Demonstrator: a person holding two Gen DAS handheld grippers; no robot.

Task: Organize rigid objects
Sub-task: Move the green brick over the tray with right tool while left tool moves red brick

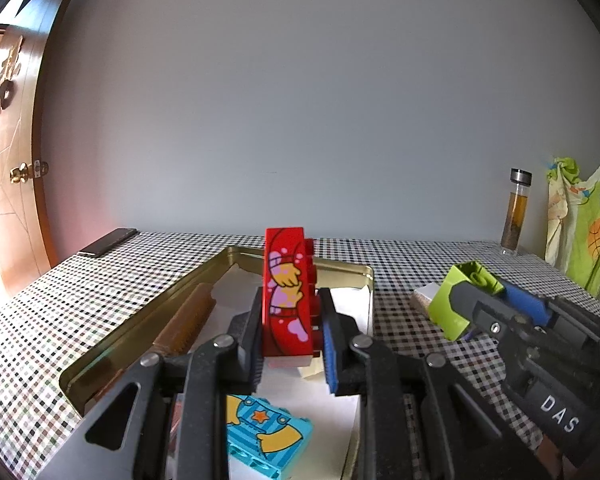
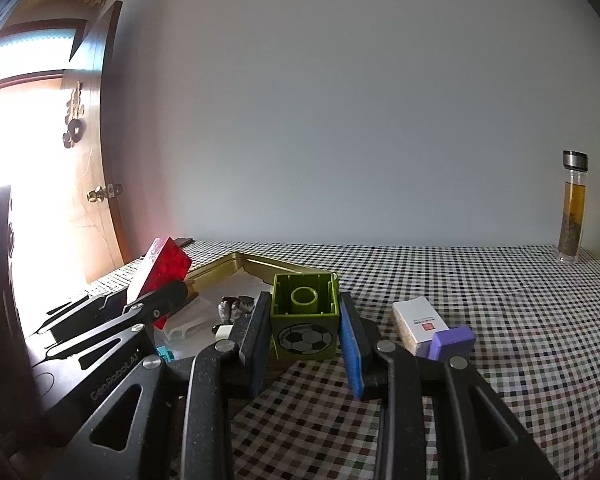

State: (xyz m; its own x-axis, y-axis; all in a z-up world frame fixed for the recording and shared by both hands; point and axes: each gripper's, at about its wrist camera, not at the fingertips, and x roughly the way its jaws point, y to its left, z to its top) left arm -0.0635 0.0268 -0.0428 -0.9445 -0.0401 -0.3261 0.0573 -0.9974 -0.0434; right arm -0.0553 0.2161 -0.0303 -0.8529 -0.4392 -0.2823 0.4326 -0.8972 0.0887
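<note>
Currently both tongs point slightly downward: left tongs (image 1: 290, 332) clamp the red brick (image 1: 286, 292) at centre frame, right tongs (image 2: 304, 336) clamp the green block (image 2: 305, 316) over the checked worktop (image 2: 500, 320).

A home; wooden door (image 1: 12, 184); gingham-covered table (image 2: 500, 320).

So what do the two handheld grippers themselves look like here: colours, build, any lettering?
Both are black, speckled plastic scissor-style linkages with silver pivot rivets and triangular cut-outs. The left gripper and the right gripper each carry one dark ribbed pad and one blue ribbed pad on the fingers. White "DAS" lettering shows on the right gripper's body in the left wrist view; "GenRobot.AI" is printed on the left one. No hands, sleeves or cables are visible.
</note>
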